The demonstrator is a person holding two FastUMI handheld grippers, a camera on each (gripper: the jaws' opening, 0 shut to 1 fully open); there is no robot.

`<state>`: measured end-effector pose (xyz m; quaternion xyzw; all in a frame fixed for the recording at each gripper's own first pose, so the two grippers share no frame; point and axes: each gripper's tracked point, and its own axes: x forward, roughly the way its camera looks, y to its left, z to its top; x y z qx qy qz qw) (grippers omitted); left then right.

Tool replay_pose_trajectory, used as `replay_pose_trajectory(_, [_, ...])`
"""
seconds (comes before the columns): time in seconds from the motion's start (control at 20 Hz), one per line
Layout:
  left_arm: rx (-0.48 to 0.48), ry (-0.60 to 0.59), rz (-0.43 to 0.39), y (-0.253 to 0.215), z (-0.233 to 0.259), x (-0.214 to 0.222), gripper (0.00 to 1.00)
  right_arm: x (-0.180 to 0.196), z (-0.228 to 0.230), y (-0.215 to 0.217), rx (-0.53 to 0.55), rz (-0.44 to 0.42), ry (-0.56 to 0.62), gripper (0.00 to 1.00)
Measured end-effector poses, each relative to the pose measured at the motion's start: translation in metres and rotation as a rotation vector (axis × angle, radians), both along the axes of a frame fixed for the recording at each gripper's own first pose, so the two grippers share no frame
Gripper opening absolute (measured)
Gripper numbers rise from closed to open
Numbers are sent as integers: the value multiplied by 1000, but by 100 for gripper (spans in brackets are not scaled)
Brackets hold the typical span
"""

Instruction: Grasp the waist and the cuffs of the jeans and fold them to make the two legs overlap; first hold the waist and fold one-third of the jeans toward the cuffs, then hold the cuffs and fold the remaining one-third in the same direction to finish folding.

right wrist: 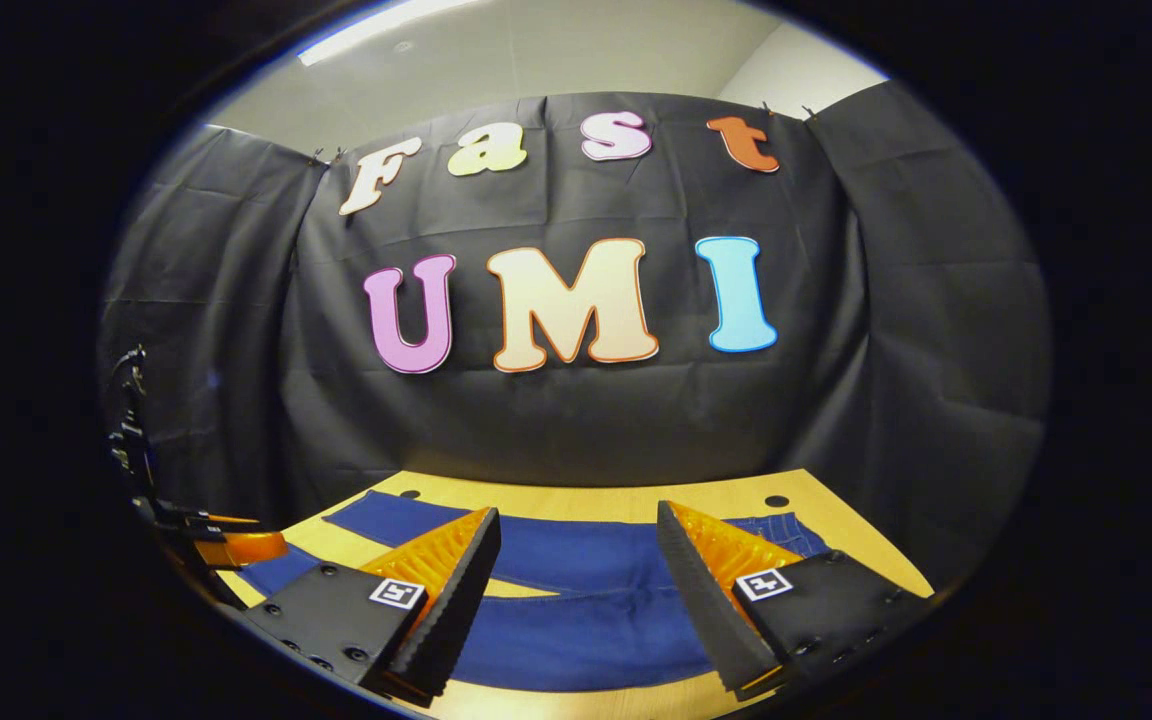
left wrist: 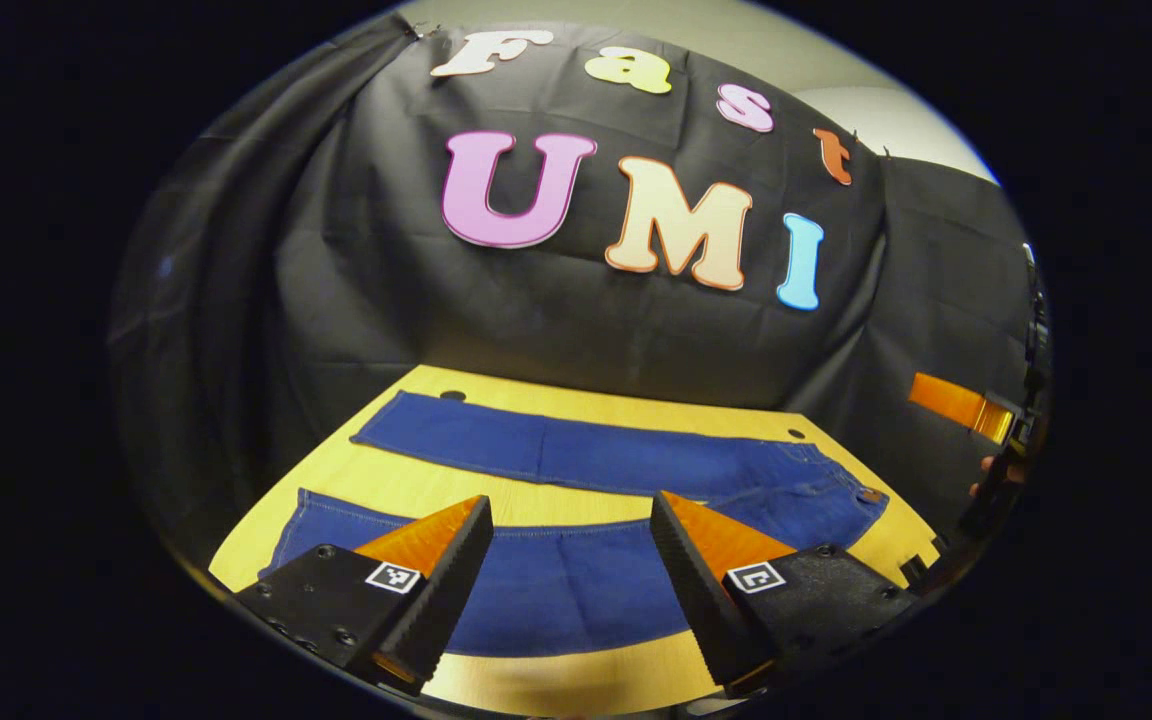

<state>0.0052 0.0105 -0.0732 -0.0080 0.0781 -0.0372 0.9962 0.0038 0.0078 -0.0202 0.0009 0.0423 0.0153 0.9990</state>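
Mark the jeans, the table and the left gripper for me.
jeans (left wrist: 576,585): left gripper view, near leg.
table (left wrist: 496,505): left gripper view, bare strip between the legs.
left gripper (left wrist: 571,520): left gripper view, gap midway between its fingers.

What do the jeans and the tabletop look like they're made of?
Jeans: blue denim, matte, judging by the pale contrast stitching along seams and hems. Tabletop: probably light wood or wood-look laminate, smooth, with a slight sheen; the grain is too blurred to tell which.
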Motion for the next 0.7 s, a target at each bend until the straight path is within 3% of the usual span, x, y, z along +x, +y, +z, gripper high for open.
replay_pose_trajectory(0.45, [44,266,-98,63,-92,-9,95,-18,-32,-5,-27,4,104,97])
replay_pose_trajectory(0.7, [213,419,-184,97,-127,-20,95,-23,-40,-20,-23,-29,137,97])
